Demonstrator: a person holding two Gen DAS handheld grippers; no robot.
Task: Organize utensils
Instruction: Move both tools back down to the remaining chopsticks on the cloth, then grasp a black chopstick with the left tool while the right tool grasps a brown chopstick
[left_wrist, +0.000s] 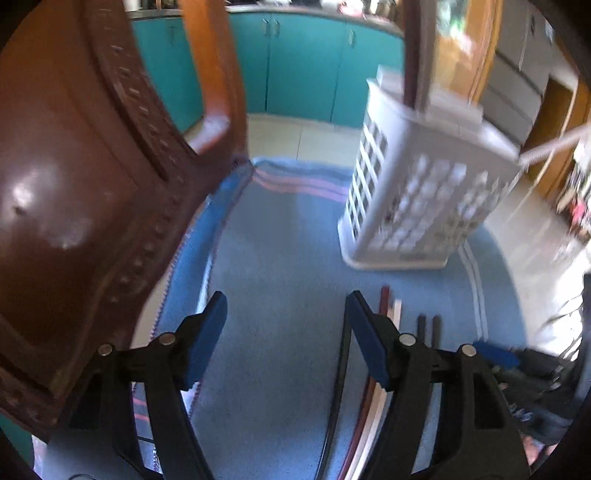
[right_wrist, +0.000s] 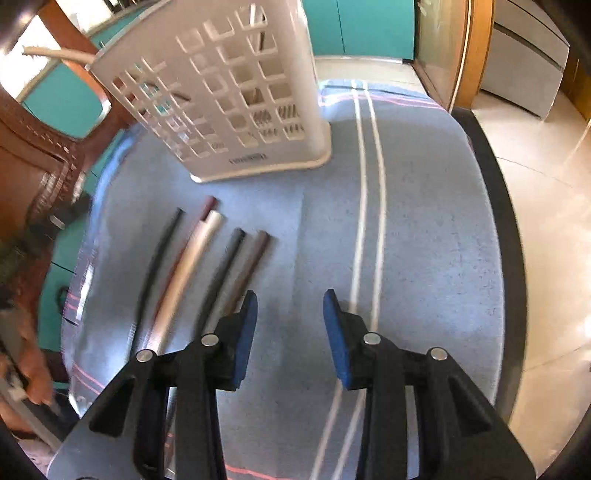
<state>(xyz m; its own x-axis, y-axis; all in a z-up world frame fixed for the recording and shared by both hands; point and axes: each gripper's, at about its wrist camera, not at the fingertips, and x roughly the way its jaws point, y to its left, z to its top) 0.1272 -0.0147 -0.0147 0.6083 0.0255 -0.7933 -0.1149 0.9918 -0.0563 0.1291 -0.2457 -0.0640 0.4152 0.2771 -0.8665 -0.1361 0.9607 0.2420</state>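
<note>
Both grippers hung over the blue cloth with nothing between their fingers.

In the right wrist view, a hand (right_wrist: 35, 373) showed at the far left edge, partly blurred. To its right, five utensil handles (right_wrist: 192, 258) lay side by side on the blue cloth (right_wrist: 424, 240), well apart from the white slotted holder (right_wrist: 221, 92) that stood behind them with some utensils inside. The right gripper (right_wrist: 290, 325) pointed steeply down at the cloth, its jaws parted and empty, just right of the handles. In the left wrist view, the left gripper (left_wrist: 284, 332) also tilted down, jaws wide apart and holding nothing; a brown chair (left_wrist: 74, 184) stood at its left, and the handles lay under its right finger.
</note>
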